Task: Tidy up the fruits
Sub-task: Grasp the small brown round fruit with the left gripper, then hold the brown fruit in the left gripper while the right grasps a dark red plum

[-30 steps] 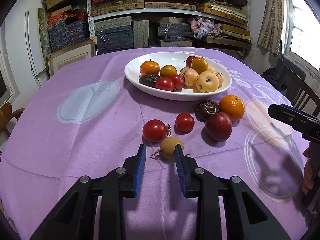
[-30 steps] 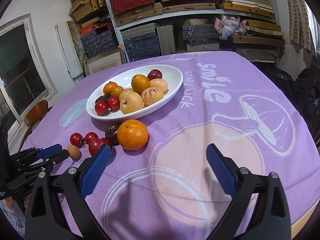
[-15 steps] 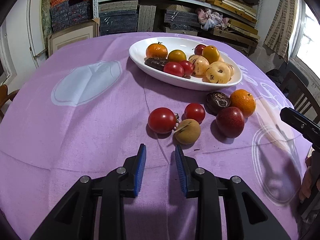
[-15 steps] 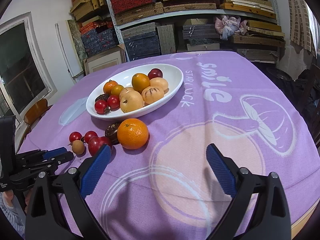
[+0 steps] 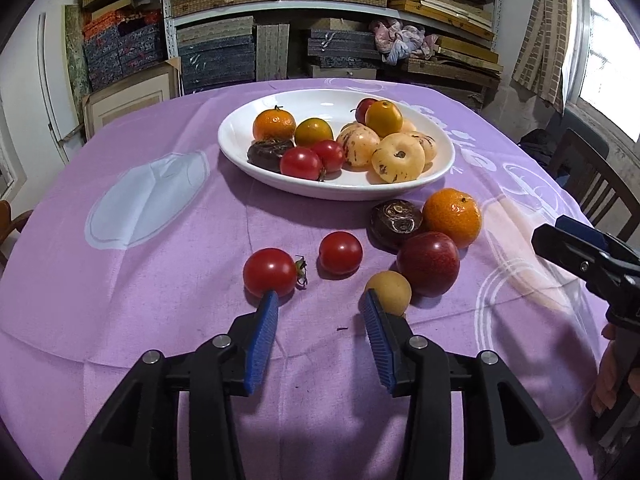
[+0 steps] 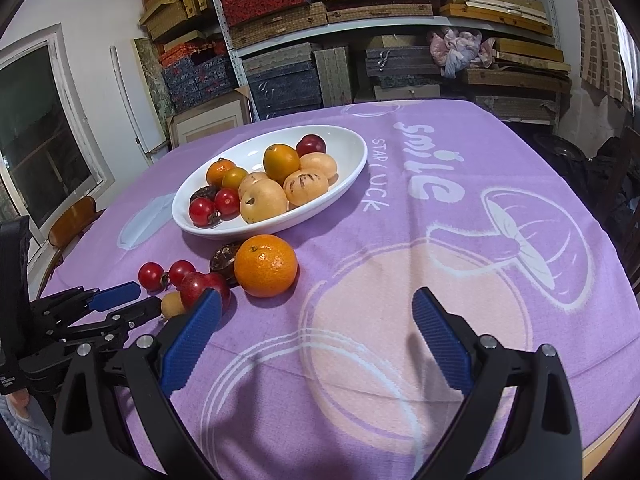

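We see L gripper (image 5: pixel 320 312), jaws just opening, nothing btwn pads; small tan fruit (image 5: pixel 389 293) by its 1 o'clock pad. R gripper (image 6: pixel 316 320) wide apart, empty. Loose fruits at 6 o'clock of white bowl (image 5: pixel 280 184).

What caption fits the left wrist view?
Open left claw nears loose fruit: tomatoes, tan fruit, beside a full white dish.

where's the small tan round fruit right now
In the left wrist view, the small tan round fruit lies on the purple tablecloth, against the dark red plum.
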`<state>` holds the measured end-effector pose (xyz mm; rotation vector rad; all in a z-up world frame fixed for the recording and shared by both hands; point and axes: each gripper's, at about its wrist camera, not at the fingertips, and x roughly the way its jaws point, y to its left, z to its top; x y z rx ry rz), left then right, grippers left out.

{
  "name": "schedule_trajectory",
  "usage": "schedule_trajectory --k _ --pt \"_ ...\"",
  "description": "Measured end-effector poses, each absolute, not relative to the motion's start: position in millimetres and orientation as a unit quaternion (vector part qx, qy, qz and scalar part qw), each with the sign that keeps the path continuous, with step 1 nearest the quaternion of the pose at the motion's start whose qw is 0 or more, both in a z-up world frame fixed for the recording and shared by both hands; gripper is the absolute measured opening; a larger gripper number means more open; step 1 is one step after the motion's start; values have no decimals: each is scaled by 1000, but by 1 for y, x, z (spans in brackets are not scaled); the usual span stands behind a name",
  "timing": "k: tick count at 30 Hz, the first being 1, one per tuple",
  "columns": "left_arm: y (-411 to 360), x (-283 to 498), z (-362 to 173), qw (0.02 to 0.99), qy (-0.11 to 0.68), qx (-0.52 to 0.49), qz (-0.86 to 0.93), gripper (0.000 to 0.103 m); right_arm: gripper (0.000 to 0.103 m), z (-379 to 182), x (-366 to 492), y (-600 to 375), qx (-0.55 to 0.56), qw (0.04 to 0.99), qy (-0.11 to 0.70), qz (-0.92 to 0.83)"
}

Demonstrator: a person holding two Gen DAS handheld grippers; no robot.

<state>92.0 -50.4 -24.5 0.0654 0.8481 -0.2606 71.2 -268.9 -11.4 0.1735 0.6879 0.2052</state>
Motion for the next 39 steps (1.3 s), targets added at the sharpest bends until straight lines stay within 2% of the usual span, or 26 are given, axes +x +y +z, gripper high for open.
schedule_trajectory --k 2,5,6,15,16,18,20,25,27,29,39 --pt "-50 93 -24 895 423 18 -142 46 94 -11 71 -269 86 932 336 100" --pt "-49 84 -22 899 416 31 -136 63 94 -11 71 -270 89 932 337 100" --pt "-48 80 -21 900 413 33 -136 66 94 -11 71 -270 89 932 337 100" --pt "-71 85 -22 903 402 58 -140 69 94 -10 70 -272 88 932 337 99" --pt "-72 86 -23 904 401 58 -138 68 94 -10 70 -273 90 932 337 99" --pt "-73 91 -26 904 401 59 -137 52 94 -11 71 -273 91 932 338 99" --pt "-74 95 -30 899 411 50 -145 45 94 -11 71 -273 89 931 338 100" --pt "-78 96 -34 895 415 52 -156 44 94 -10 70 -272 87 932 338 101" --pt "-78 96 -34 894 415 49 -160 33 94 -10 70 -272 88 931 339 101" --pt "-77 97 -35 893 417 46 -165 29 94 -10 70 -272 87 932 338 101" --pt "-55 88 -21 906 394 25 -153 28 94 -9 70 -266 79 929 341 116"
